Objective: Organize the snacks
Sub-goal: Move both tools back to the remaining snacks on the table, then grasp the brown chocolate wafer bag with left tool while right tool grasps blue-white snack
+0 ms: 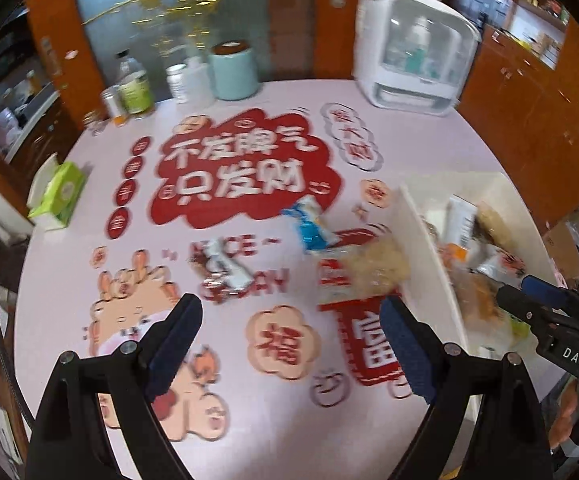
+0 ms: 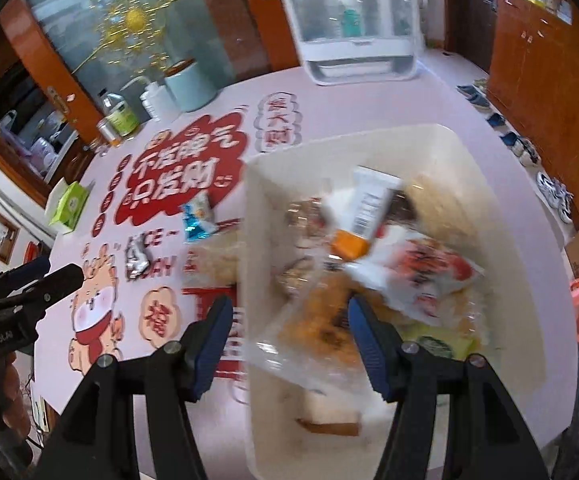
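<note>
A white bin on the round pink table holds several snack packs, among them a clear bag of golden snacks, a red-and-white pack and a white tube. On the table left of the bin lie a blue-white packet, a silver-brown wrapper and a clear bag of pale snacks. My left gripper is open and empty above the table. My right gripper is open over the bin's left wall, empty.
A green tissue box lies at the table's left edge. Bottles and jars, a teal canister and a white appliance stand at the far edge. Wooden cabinets stand to the right.
</note>
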Available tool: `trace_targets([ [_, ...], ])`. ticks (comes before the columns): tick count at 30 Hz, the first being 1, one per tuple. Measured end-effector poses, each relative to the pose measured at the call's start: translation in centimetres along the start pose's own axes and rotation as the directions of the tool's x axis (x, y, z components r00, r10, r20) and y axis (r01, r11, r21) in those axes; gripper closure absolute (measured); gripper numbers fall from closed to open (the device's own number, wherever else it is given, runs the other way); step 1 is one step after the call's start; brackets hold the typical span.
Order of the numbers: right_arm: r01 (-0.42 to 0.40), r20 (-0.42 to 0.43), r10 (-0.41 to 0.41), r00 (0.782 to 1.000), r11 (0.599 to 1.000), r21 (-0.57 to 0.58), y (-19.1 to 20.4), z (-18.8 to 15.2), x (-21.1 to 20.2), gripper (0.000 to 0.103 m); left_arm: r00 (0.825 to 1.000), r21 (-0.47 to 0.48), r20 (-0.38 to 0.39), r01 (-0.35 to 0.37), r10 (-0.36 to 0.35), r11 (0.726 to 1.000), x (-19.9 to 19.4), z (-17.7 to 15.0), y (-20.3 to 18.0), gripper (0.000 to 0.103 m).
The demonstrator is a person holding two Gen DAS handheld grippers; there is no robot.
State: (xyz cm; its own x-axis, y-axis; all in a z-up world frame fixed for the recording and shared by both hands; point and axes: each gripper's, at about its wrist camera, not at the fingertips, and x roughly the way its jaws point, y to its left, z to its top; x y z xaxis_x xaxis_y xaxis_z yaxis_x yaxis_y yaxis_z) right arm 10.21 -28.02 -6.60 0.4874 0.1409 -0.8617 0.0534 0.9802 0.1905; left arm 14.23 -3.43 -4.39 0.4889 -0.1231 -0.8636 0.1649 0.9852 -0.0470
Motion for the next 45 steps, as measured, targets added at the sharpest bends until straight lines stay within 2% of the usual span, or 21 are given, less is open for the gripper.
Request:
trace_targets([
  [8, -0.036, 0.016, 0.038, 0.999, 0.988, -0.151, 8.5, 3.7, 2.1, 0.042, 0.994, -0.083, 0.046, -0.092, 0.097, 0.992, -1.1, 2.2, 8.6, 0.013],
  [11, -0.04, 0.016, 0.044, 0.999, 0.982, -0.184, 10.8, 5.7, 3.4, 0.042, 0.993, -0.117, 0.054, -0.096, 0.103, 0.988, -0.6, 3.6, 11.1, 0.013],
  [15, -0.058, -0.01, 0.057, 0.998, 0.977, -0.207, 13.6, 8.8, 6.3, 0.042, 0.997, -0.166, 0.031, -0.068, 0.074, 0.984, 1.8, 5.2, 13.3, 0.013],
  [19, -0.057, -0.061, 0.044, 0.997, 0.974, -0.221, 15.0, 10.7, 9.9, 0.042, 0.999, -0.219, -0.033, -0.041, 0.034, 0.975, 6.1, 6.0, 14.1, 0.013],
  [24, -0.002, -0.136, -0.033, 0.99, 0.969, -0.249, 15.2, 11.7, 15.2, 0.042, 0.991, -0.258, -0.13, -0.048, 0.015, 0.965, 12.2, 6.0, 13.5, 0.013],
  [32, 0.024, -0.261, -0.086, 0.961, 0.973, -0.231, 13.6, 11.1, 21.7, 0.042, 0.956, -0.281, -0.294, -0.095, 0.009, 0.955, 20.4, 4.0, 12.1, 0.013],
  [34, 0.022, -0.282, -0.087, 0.956, 0.973, -0.228, 13.5, 10.8, 22.5, 0.042, 0.947, -0.29, -0.321, -0.083, -0.015, 0.954, 21.6, 3.5, 11.8, 0.013],
  [41, 0.008, -0.339, -0.082, 0.937, 0.976, -0.216, 13.0, 10.1, 24.7, 0.042, 0.931, -0.271, -0.364, -0.11, 0.004, 0.956, 23.1, 2.3, 11.2, 0.013],
  [43, 0.006, -0.325, -0.081, 0.942, 0.974, -0.225, 13.0, 10.1, 24.7, 0.042, 0.931, -0.269, -0.364, -0.11, 0.004, 0.957, 23.3, 2.0, 11.1, 0.018],
  [45, 0.008, -0.326, -0.089, 0.941, 0.97, -0.241, 13.2, 10.0, 24.8, 0.043, 0.933, -0.247, -0.358, -0.134, 0.038, 0.96, 23.1, 1.8, 11.0, 0.03],
])
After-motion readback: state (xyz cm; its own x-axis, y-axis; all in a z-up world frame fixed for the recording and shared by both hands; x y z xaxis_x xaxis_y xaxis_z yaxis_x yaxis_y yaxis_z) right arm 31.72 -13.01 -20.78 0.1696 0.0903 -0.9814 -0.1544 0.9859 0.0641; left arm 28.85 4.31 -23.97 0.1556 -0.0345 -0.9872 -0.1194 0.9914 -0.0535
